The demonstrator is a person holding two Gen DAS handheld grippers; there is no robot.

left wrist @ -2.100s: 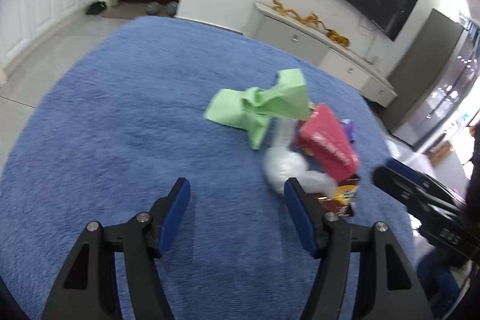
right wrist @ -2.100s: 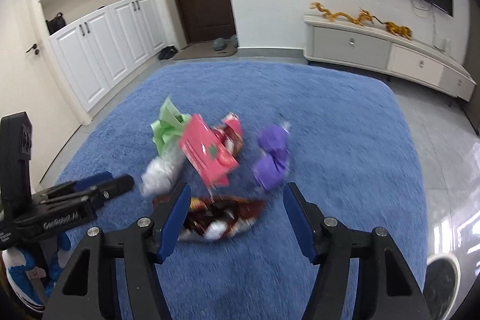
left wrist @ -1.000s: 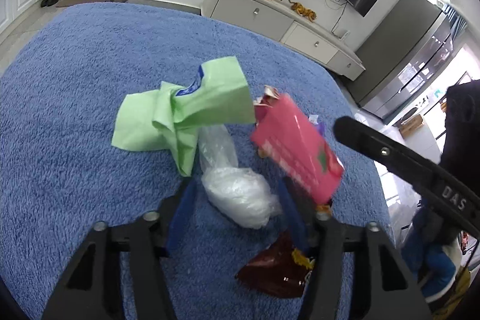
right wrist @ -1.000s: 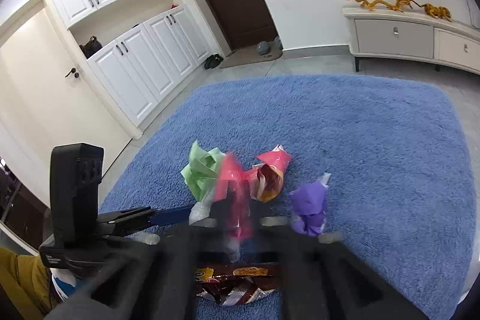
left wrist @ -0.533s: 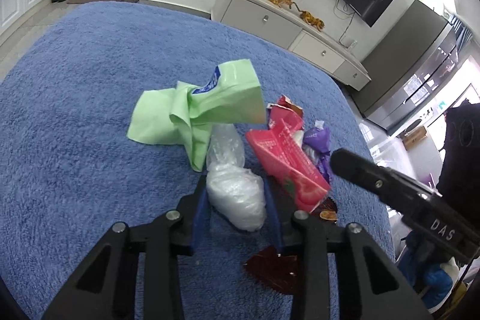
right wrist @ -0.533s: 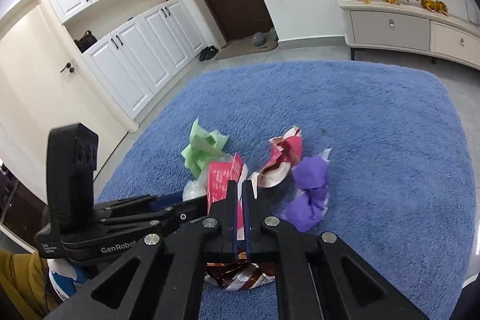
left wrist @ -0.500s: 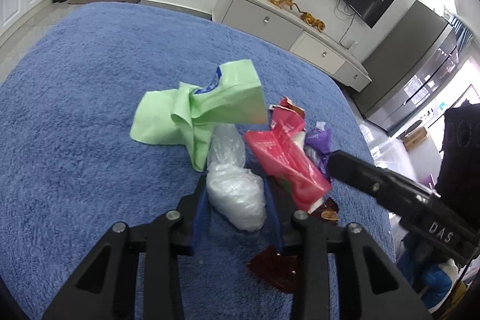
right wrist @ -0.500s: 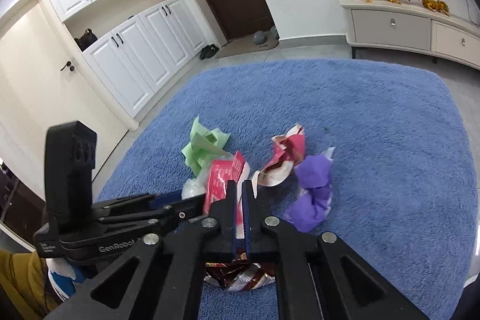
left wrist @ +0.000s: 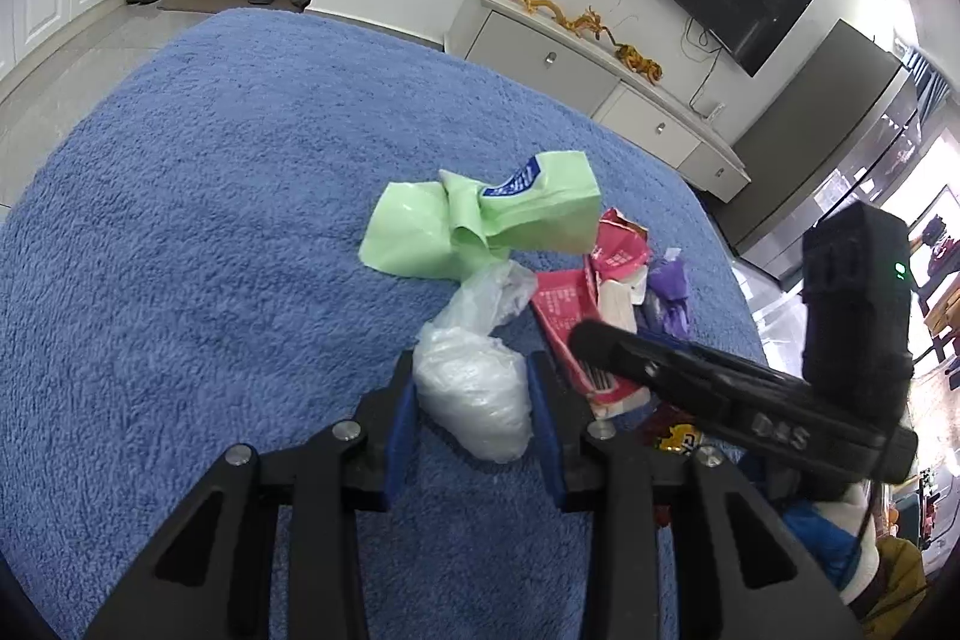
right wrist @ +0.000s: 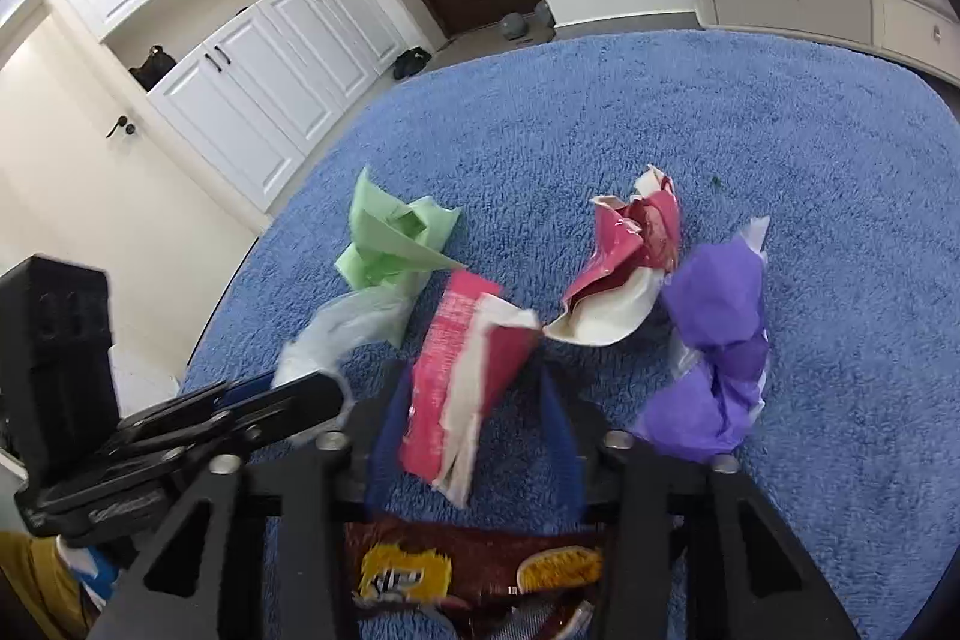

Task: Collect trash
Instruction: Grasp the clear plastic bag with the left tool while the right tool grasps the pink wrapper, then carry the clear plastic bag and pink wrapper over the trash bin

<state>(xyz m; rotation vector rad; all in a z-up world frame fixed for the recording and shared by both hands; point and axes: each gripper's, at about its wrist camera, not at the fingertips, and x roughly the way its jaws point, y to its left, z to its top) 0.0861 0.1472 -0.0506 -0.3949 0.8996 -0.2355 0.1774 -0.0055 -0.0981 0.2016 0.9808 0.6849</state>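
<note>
Trash lies in a heap on a blue rug [left wrist: 210,220]. My left gripper [left wrist: 471,403] is shut on a crumpled clear plastic bag [left wrist: 474,382], with both blue pads against its sides. My right gripper [right wrist: 474,436] stands open, and a pink packet [right wrist: 462,370] hangs loose and blurred between its fingers, away from the right pad. In the left wrist view the right gripper [left wrist: 579,337] crosses over the pink packet [left wrist: 561,316]. A green wrapper [left wrist: 480,226] lies just beyond the bag.
A torn red and white wrapper [right wrist: 624,268] and a purple wrapper [right wrist: 720,328] lie to the right of the pink packet. A brown snack bag [right wrist: 480,568] sits under my right gripper. White cupboards [right wrist: 258,70] and a low TV cabinet [left wrist: 600,70] border the rug.
The left jaws have closed onto the clear plastic bag. The right jaws, shut on the pink packet half a second ago, have parted, and the packet has sagged between them. Both grippers have come closer together.
</note>
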